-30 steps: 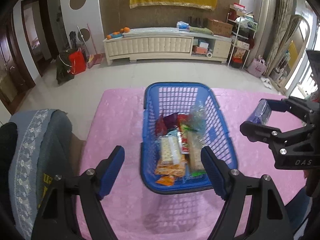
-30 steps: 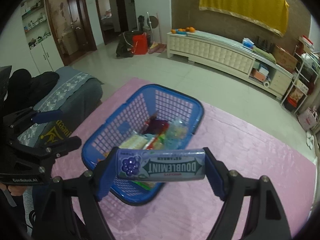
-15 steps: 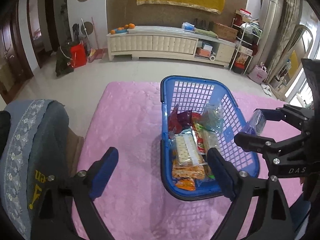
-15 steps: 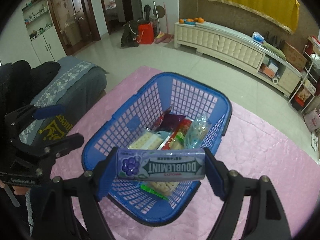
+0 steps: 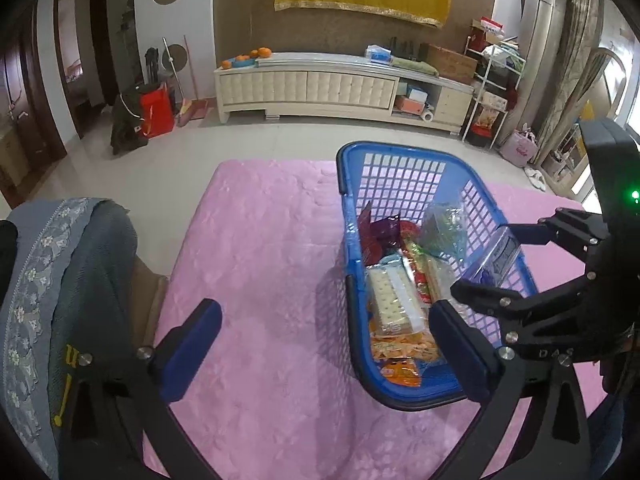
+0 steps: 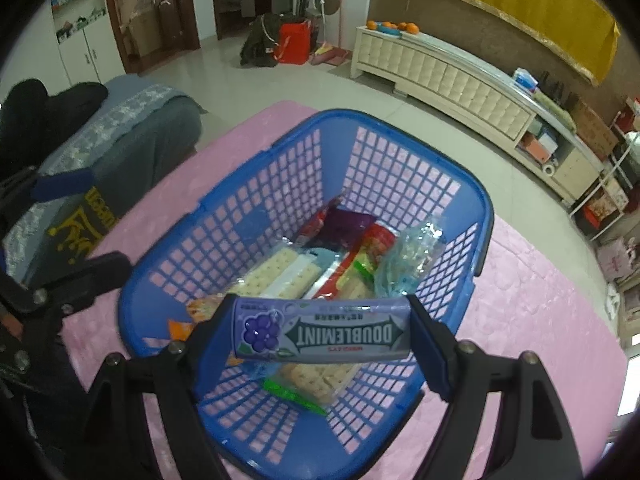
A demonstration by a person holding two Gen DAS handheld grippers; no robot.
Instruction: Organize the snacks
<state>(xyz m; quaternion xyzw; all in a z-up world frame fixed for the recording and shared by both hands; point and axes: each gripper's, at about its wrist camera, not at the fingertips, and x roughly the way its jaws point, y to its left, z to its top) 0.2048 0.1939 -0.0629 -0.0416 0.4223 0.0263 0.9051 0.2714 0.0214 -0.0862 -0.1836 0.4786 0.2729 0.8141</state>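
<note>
The right hand-held gripper (image 6: 322,336) pinches a Doublemint gum pack (image 6: 322,334) by its ends above the near end of the blue basket (image 6: 482,216) (label readable only from the right wrist). The left hand-held gripper (image 5: 326,344) hangs spread wide, empty, over the pink worktop (image 5: 260,264). Crackers (image 5: 394,300) and chips lie inside.
</note>
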